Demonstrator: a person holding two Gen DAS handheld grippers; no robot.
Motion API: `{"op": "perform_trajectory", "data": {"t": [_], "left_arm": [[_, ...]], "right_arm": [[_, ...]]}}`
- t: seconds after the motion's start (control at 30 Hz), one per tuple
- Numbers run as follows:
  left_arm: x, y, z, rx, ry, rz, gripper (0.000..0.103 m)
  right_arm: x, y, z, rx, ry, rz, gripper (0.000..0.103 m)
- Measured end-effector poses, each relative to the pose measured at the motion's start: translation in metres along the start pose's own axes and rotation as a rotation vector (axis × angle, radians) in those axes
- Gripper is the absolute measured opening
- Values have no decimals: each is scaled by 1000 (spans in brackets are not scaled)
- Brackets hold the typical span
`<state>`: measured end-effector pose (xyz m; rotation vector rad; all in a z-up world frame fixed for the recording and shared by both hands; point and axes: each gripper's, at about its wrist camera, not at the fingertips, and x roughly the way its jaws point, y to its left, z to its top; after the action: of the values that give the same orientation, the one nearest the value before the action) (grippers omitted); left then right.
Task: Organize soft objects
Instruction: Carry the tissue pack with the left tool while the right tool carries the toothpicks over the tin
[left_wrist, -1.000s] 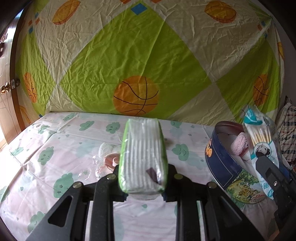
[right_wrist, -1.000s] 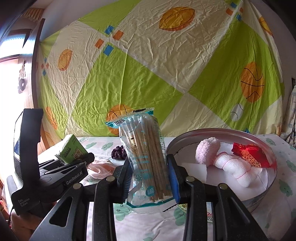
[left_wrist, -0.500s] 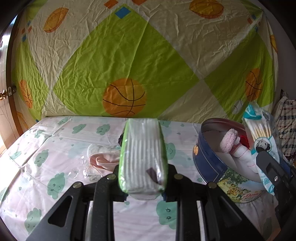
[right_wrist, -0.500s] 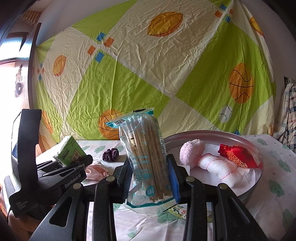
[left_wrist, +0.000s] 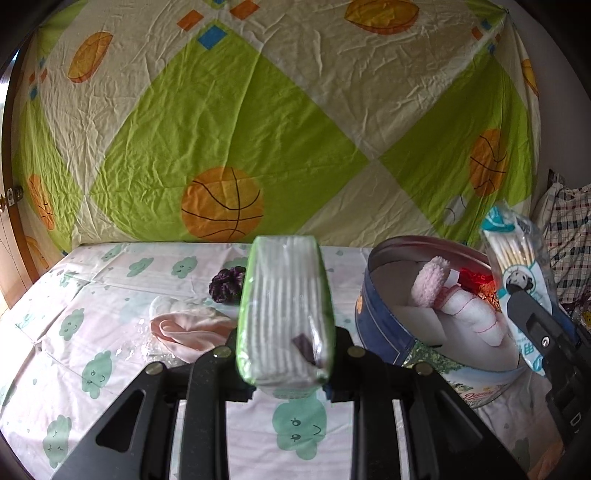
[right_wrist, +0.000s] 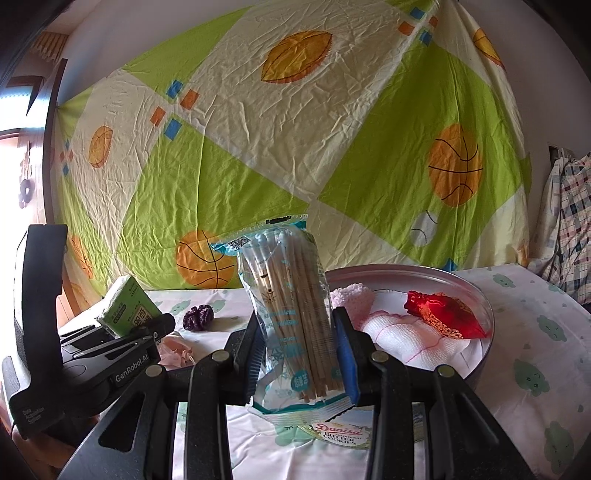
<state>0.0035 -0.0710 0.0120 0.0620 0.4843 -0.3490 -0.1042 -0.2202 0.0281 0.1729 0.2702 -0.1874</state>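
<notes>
My left gripper (left_wrist: 286, 354) is shut on a green-edged pack of white cotton pads (left_wrist: 284, 310), held upright above the bed; the pack also shows in the right wrist view (right_wrist: 125, 306). My right gripper (right_wrist: 299, 350) is shut on a bag of cotton swabs (right_wrist: 291, 314), held upright just in front of the round blue cookie tin (right_wrist: 476, 362). The tin (left_wrist: 380, 332) holds a pink fluffy roll (left_wrist: 430, 282), a white rolled cloth (right_wrist: 406, 336) and a red pouch (right_wrist: 443, 314). The swab bag also shows at the right of the left wrist view (left_wrist: 517, 266).
On the cloud-print sheet (left_wrist: 92, 325) lie a pink garment in clear wrap (left_wrist: 184, 328) and a dark purple scrunchie (left_wrist: 225, 284). A basketball-print cloth (left_wrist: 258, 129) hangs behind the bed. Plaid fabric (right_wrist: 569, 236) hangs at the far right. A wooden door (left_wrist: 7, 236) stands left.
Both grippers have shifted so the tin sits nearer and more to the centre. The left view has swung right and the scrunchie has come into sight. Both grips are unchanged.
</notes>
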Motion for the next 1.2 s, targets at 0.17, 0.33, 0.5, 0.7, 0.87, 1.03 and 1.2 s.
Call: {"op": "perform_trajectory", "data": {"t": [0.17,0.33,0.5,0.7,0.87,1.03,1.2], "left_arm": [[-2,-11,1,14,-5,-11,24],[-4,-23,4,27,-8,-25,24],[-6,-38,7,45,-13,-39,24],[-7,-55,11,61,-22,-62,24],[-6,-67,13,72,-27,-84,24],[-2,-84,15,83,-17,-114,24],[3,-103,16,95,-8,-149,24]], "right_arm": [[-3,-10,2,8,-9,-15,38],[-7,-21,4,16,-18,-32,38],[-10,-36,7,29,-22,-56,38],[-12,-55,11,48,-28,-87,38],[-13,-74,14,50,-37,-134,38],[-12,-95,18,70,-35,-179,38],[-8,-110,21,66,-32,-221,38]]}}
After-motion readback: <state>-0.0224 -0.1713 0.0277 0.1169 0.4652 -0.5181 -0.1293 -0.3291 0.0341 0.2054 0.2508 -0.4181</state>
